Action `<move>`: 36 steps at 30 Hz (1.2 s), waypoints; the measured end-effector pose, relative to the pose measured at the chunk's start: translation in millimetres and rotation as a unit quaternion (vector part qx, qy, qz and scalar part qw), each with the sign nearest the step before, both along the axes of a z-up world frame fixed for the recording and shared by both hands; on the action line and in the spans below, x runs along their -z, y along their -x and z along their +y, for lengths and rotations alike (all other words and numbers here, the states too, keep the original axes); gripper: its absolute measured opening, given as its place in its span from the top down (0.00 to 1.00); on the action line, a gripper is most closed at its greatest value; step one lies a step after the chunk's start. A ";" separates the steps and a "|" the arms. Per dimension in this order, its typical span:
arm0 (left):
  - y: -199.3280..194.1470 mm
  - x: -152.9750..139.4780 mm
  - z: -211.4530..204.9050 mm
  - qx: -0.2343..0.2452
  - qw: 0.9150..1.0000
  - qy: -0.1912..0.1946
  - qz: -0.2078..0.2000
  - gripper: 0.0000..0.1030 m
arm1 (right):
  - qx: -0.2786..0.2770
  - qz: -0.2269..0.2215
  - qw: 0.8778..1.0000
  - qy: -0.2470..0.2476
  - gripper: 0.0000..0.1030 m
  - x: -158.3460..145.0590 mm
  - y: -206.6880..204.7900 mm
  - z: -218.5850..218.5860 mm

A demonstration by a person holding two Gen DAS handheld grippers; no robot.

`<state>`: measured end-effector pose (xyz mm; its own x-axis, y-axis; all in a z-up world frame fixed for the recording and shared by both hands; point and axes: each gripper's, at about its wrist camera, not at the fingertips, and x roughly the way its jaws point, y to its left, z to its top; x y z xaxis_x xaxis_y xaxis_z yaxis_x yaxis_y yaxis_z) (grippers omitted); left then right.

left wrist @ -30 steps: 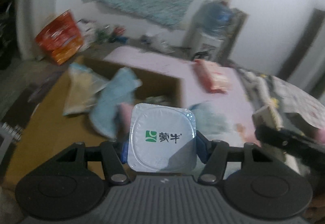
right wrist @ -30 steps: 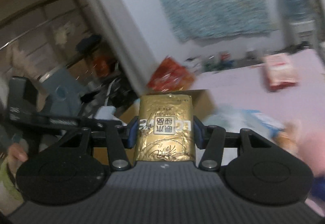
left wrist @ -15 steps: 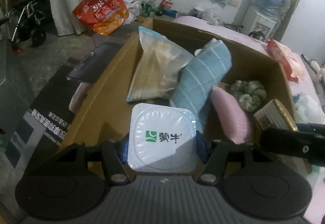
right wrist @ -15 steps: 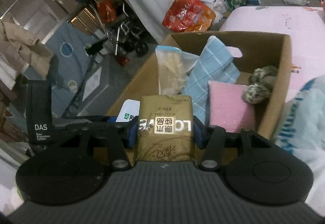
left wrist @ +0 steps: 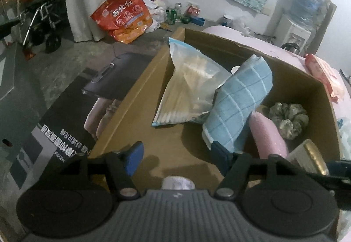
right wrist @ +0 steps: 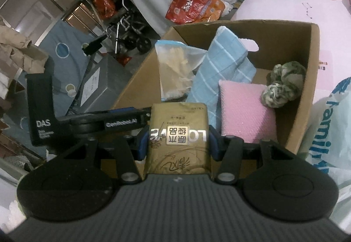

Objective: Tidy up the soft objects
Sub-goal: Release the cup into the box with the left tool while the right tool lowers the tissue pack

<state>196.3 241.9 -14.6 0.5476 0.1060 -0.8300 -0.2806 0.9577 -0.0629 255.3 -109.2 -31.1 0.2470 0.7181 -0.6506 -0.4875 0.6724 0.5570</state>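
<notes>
Left tongs (left wrist: pixel 176 158): spread wide over the cardboard box (left wrist: pixel 136 92).
Right tongs (right wrist: pixel 178 142): pinching the gold pack (right wrist: pixel 178 138).
Blue towel (right wrist: pixel 223 68): at 12 o'clock.

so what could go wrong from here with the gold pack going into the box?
1. The right gripper is shut on the gold pack low at the cardboard box near edge; released here it may miss.
2. The open left gripper sits alongside; the arms could clash.
3. The blue towel leans and could topple.
</notes>
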 end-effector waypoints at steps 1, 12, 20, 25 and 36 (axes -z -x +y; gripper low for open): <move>1.8 -0.7 0.4 -0.001 1.000 0.002 0.000 0.33 | -0.001 0.001 1.000 0.002 0.50 1.4 -0.8 1.9; 36.1 -35.5 11.4 -0.030 0.999 0.018 -0.025 0.30 | -0.017 0.015 0.999 0.028 0.50 10.4 -14.5 38.4; 70.8 -63.1 40.2 -0.087 0.993 0.028 -0.068 0.25 | -0.013 0.056 0.998 0.010 0.48 33.5 -35.8 86.3; 83.5 -64.8 55.9 -0.111 0.991 0.030 -0.075 0.25 | -0.012 0.083 0.996 -0.007 0.42 59.8 -43.6 117.5; 110.9 -62.9 66.8 -0.121 0.987 0.044 -0.092 0.25 | -0.079 0.029 0.996 0.020 0.39 42.7 -23.8 121.3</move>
